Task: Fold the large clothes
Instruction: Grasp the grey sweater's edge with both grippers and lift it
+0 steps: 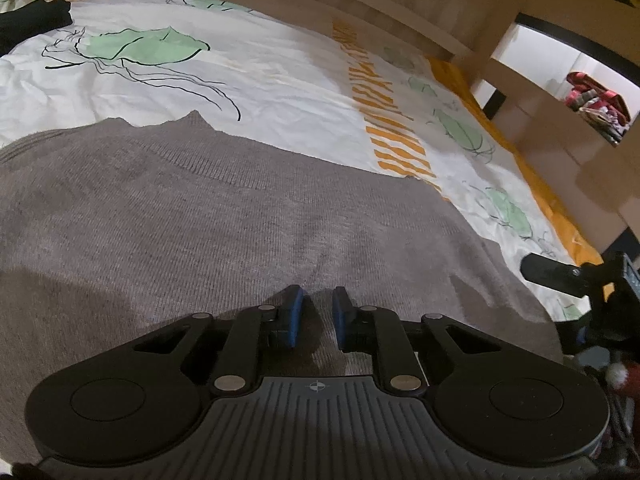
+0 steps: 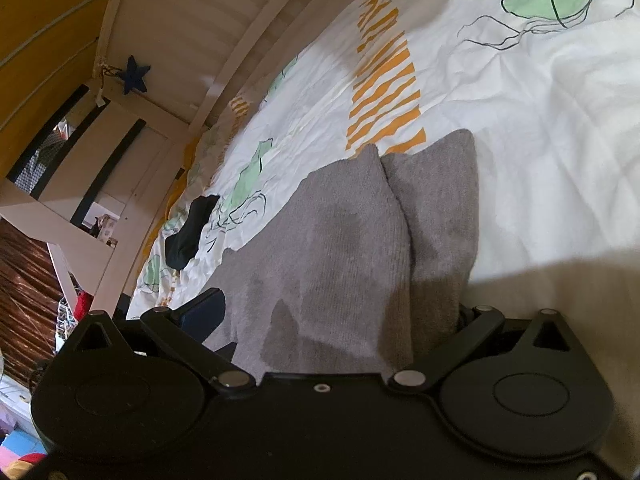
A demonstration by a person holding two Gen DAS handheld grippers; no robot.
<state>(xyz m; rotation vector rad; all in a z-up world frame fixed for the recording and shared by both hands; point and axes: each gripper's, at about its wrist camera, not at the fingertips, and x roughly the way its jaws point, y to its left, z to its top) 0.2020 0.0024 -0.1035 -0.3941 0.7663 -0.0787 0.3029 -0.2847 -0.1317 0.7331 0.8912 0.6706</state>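
Left wrist: the grey sweater [image 1: 224,216] lies flat on the bed [image 1: 280,80], long axis across the view, ribbed edge toward the headboard; the left gripper [image 1: 317,314] hovers over it, jaws slightly parted, empty.

Right wrist: the right gripper [image 2: 340,320] stands wide apart, a folded sweater bundle [image 2: 360,240] lying between its fingers and pointing away; a black garment [image 2: 188,232] lies beyond.

Left gripper [image 1: 318,314] is pointing forward and low, blue pads [image 1: 295,316] parallel with a narrow gap between them, nothing pinched. Right gripper [image 2: 340,320] is rolled sideways with its fingers spread wide, one blue pad [image 2: 204,314] showing, the other hidden.
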